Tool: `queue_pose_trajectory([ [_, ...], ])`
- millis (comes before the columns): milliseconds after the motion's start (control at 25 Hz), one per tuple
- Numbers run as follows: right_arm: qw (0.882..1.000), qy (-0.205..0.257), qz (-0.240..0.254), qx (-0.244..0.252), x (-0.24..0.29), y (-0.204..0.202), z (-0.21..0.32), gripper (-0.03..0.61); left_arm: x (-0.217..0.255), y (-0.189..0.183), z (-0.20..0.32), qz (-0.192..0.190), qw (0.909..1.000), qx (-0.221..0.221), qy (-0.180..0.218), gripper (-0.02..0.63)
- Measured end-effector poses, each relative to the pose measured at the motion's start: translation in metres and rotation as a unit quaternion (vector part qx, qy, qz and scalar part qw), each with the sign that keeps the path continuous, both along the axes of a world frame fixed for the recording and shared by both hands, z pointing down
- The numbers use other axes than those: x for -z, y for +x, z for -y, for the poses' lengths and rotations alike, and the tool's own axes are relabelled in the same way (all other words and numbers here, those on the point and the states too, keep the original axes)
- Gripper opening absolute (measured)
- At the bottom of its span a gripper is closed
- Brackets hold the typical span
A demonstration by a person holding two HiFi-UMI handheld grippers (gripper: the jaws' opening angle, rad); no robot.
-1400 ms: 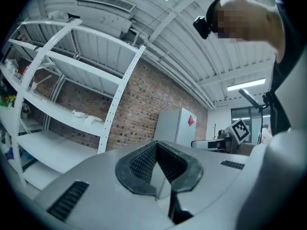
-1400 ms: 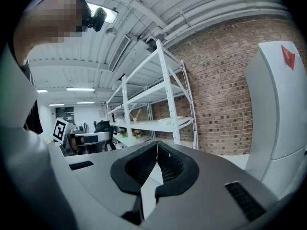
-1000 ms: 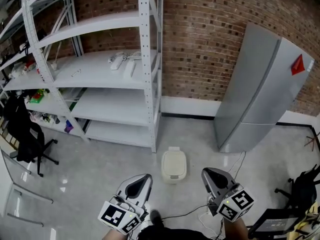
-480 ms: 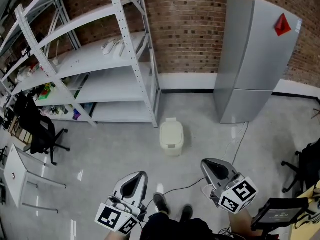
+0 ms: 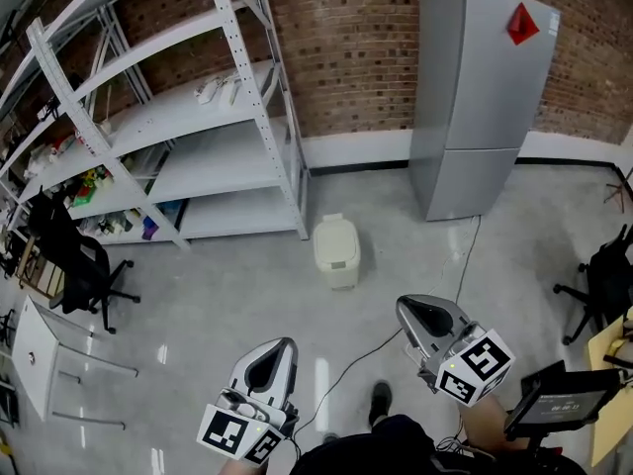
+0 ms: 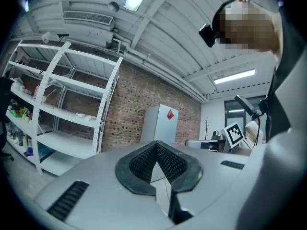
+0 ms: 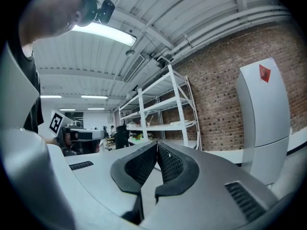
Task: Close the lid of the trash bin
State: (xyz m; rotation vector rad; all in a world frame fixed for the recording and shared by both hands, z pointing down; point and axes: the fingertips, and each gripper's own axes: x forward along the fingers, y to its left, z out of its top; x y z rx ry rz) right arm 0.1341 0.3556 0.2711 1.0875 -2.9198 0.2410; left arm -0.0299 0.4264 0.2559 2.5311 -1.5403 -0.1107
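Grey concrete floor [image 5: 198, 295] carried the small cream plastic trash bin [image 5: 337, 250], lid apparently down. Well short of the bin I held the left gripper [image 5: 280, 352] and right gripper [image 5: 413, 307], jaws together, empty: presumably nothing needed grasping.

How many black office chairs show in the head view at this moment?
2: the left chair beside the shelving, and the right chair at the picture's right edge. Others may be out of frame.
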Motion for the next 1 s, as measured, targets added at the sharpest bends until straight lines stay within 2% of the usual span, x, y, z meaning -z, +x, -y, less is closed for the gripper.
queue_pose_trajectory([
  [320, 0.999, -0.021, -0.004, -0.047, -0.002, -0.038, -0.108, 0.008, -0.011, -0.055, -0.106, -0.008, 0.9997, -0.021, 0.014, -0.002],
  [520, 0.998, -0.022, -0.011, -0.055, 0.005, -0.050, -0.178, 0.008, -0.010, -0.066, -0.163, -0.026, 0.9988, -0.037, 0.018, -0.002],
  [800, 0.998, 0.016, 0.000, -0.060, 0.027, -0.023, -0.244, 0.008, 0.012, -0.036, -0.228, -0.020, 0.9984, -0.039, 0.035, -0.002],
  [1000, 0.999, 0.017, 0.007, -0.045, 0.026, 0.015, -0.305, 0.008, 0.024, 0.006, -0.279, -0.028, 0.9987, -0.027, 0.034, -0.002],
])
